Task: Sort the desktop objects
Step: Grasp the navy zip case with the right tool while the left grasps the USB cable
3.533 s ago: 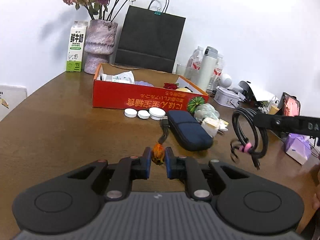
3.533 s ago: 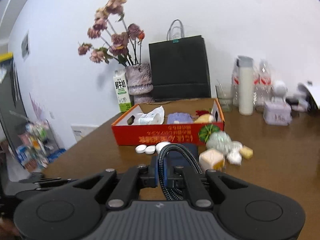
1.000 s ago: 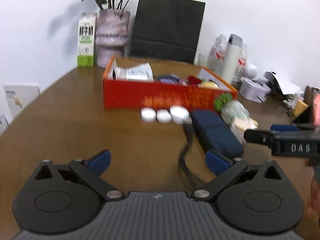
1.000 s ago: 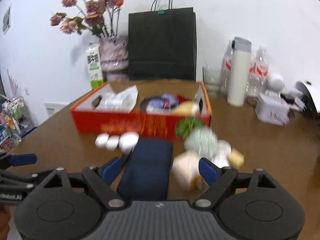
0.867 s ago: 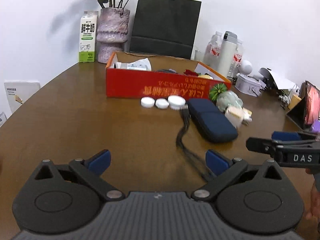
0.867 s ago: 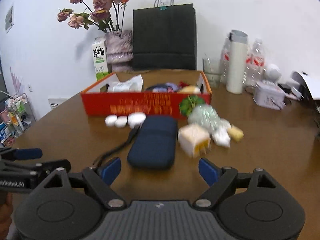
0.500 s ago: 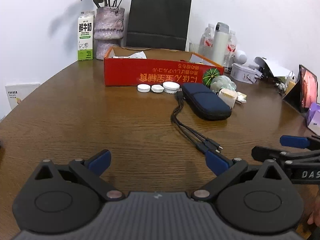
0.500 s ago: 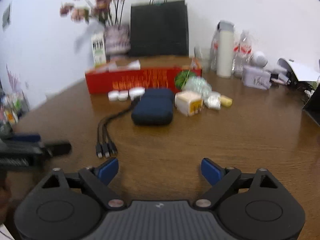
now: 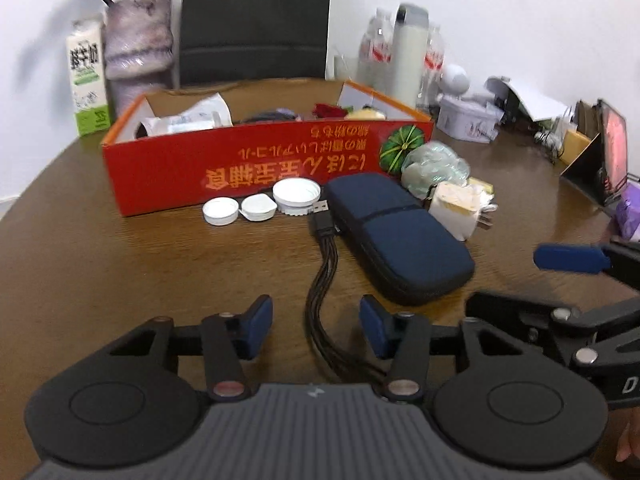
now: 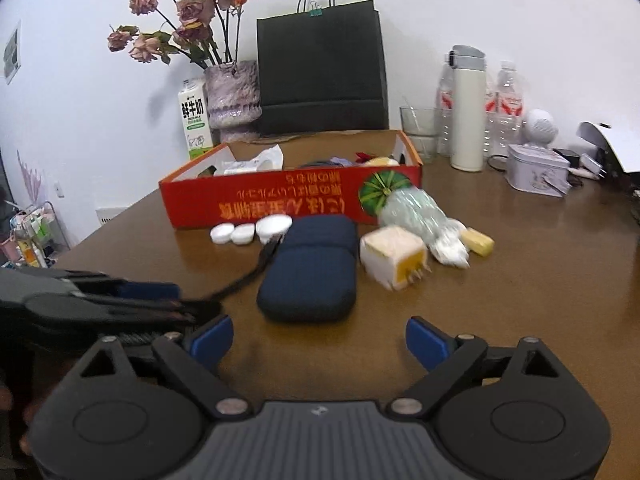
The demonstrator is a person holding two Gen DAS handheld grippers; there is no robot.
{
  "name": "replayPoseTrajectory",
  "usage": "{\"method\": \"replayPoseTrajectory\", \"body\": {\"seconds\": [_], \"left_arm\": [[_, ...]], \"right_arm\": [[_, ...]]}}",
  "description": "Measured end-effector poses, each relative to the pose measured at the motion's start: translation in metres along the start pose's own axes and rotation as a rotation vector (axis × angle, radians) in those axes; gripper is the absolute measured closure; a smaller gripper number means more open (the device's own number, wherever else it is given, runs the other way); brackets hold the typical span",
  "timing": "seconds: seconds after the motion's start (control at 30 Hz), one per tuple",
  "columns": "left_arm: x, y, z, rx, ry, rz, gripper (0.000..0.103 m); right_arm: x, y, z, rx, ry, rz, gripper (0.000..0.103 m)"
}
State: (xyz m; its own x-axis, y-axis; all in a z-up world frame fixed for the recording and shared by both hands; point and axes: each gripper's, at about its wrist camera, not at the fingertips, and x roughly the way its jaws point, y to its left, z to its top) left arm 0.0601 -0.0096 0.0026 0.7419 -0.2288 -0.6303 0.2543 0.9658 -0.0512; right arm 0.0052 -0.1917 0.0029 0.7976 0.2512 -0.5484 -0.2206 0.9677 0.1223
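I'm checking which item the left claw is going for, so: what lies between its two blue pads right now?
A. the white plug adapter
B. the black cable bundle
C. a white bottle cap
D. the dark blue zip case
B: in the left wrist view the black cable bundle runs between the pads of the left claw, which have just been closing but do not yet press on it.

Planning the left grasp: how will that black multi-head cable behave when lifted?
Probably floppy: the black cable lies in a loose curve of thin strands between the left gripper pads, which don't yet press it. The free USB end by the white caps would likely dangle and drag. Looks light.
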Motion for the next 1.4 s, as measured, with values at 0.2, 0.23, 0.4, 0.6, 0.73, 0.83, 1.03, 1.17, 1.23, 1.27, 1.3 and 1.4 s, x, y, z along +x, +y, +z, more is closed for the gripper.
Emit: {"method": "replayPoseTrajectory", "body": {"seconds": [0.2, 0.23, 0.4, 0.6, 0.73, 0.83, 1.03, 1.17, 1.23, 1.27, 1.3, 1.4], "left_arm": [[-0.013, 0.011, -0.009, -0.045, 0.0, 0.037, 0.098], [-0.02, 0.014, -0.015, -0.063, -0.006, 0.056, 0.099], [-0.06, 0.029, -0.038, -0.152, -0.044, 0.079, 0.1], [-0.109, 0.031, -0.048, -0.16, -0.104, 0.092, 0.1], [-0.132, 0.026, -0.051, -0.151, -0.141, 0.081, 0.1], [-0.137, 0.022, -0.05, -0.153, -0.153, 0.062, 0.1], [-0.153, 0.006, -0.046, -0.125, -0.183, 0.035, 0.1], [-0.166, 0.008, -0.049, -0.151, -0.199, 0.037, 0.1], [-0.174, 0.008, -0.05, -0.16, -0.206, 0.037, 0.1], [-0.178, 0.008, -0.049, -0.165, -0.209, 0.031, 0.1], [-0.184, 0.007, -0.048, -0.169, -0.216, 0.019, 0.1], [-0.197, 0.003, -0.042, -0.166, -0.254, 0.0, 0.1]], "right_arm": [[0.038, 0.003, 0.024, -0.019, 0.021, 0.004, 0.01], [0.045, 0.005, 0.026, -0.017, 0.032, 0.004, 0.01], [0.08, 0.019, 0.026, -0.073, 0.105, -0.067, 0.03], [0.058, 0.025, 0.012, -0.083, 0.111, -0.029, 0.034], [0.002, 0.024, -0.019, -0.058, 0.127, 0.01, 0.033], [-0.035, 0.023, -0.043, -0.06, 0.142, 0.013, 0.03], [-0.043, 0.034, -0.045, -0.109, 0.103, -0.077, 0.02], [-0.023, 0.029, -0.041, -0.065, 0.11, -0.071, 0.035], [-0.024, 0.03, -0.042, -0.075, 0.099, -0.074, 0.042], [-0.028, 0.03, -0.044, -0.075, 0.091, -0.065, 0.043], [-0.033, 0.028, -0.045, -0.052, 0.093, -0.046, 0.044], [-0.059, 0.024, -0.047, 0.016, 0.082, 0.016, 0.045]]}}
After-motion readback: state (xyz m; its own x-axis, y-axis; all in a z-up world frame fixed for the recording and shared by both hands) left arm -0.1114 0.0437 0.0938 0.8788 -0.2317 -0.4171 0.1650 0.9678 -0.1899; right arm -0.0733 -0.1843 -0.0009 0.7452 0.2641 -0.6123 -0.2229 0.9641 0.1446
